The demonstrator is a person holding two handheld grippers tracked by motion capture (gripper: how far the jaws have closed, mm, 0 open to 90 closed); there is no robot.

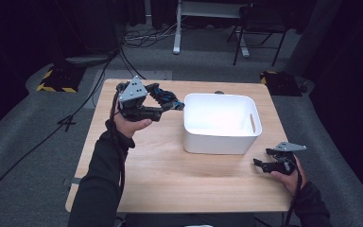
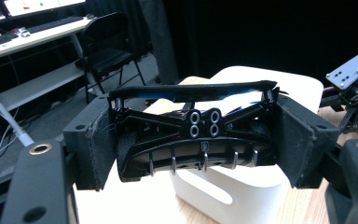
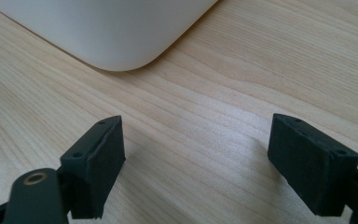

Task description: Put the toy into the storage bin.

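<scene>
From the high view, the left gripper (image 1: 170,105) hung above the far left part of the tabletop (image 1: 170,175), just left of the white bin (image 1: 221,124), with a black toy car (image 1: 163,98) clamped between its jaws — the car was off the wood and close to the bin's left rim. The right gripper (image 1: 260,162) sat low near the tabletop's right edge, just off the bin's near right corner, its jaws spread with nothing between them. In the left gripper view, the two padded jaws pressed on the car (image 2: 193,135) from both sides; its black underside with small round metal fittings and a row of pins faced the camera, and the bin (image 2: 256,88) lay right behind and below it, while the other gripper (image 2: 354,93) showed farther off at the right. In the right gripper view, the jaws stood wide apart over bare wood (image 3: 205,116) — the bin's rounded corner (image 3: 107,32) lay ahead of them, untouched.
</scene>
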